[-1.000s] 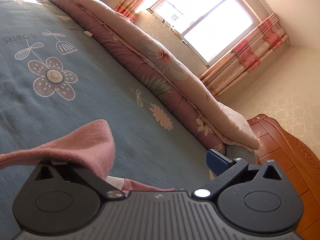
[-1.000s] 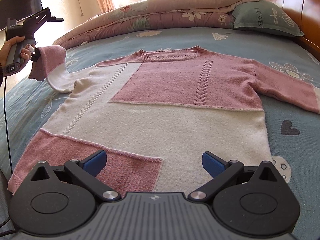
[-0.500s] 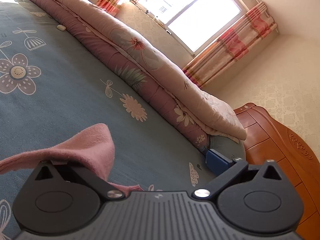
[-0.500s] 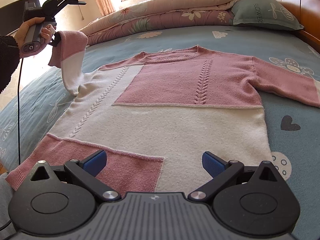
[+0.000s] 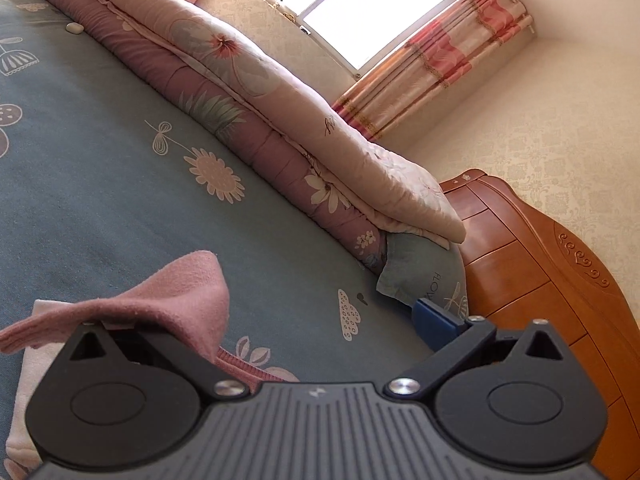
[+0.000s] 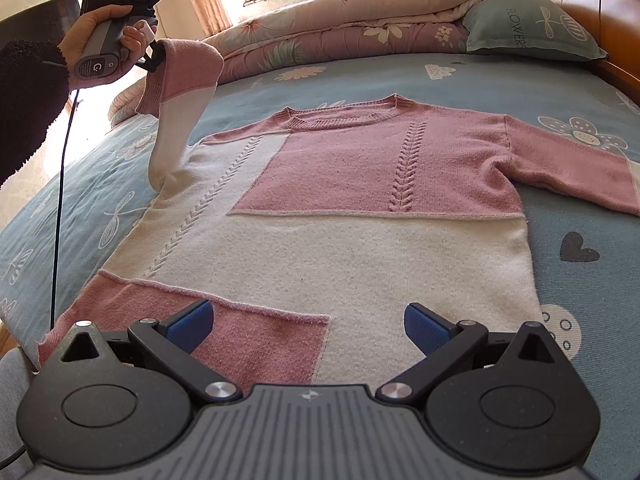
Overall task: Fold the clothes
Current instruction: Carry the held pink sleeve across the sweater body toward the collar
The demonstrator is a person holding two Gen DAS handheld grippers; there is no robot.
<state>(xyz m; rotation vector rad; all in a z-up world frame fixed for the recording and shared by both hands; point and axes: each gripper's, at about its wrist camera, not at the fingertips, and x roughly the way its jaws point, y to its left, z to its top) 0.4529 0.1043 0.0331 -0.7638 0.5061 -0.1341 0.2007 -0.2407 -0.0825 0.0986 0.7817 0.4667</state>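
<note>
The pillow (image 6: 528, 26) at the head of the bed (image 6: 460, 80) has the word "FLOWERS" on it, with the last letters hard to read. The grey handle in the person's hand (image 6: 102, 30) shows a round button with a "G". A pink and white sweater (image 6: 360, 216) lies flat on the blue bed, front up. The left gripper (image 6: 154, 58) is shut on the sleeve (image 6: 180, 88) and holds its cuff up in the air. The sleeve is higher now than it was a second ago, and it has moved in toward the sweater's body. The right gripper (image 6: 308, 322) hangs over the sweater's bottom edge with its jaws wide open, just as before.
</note>
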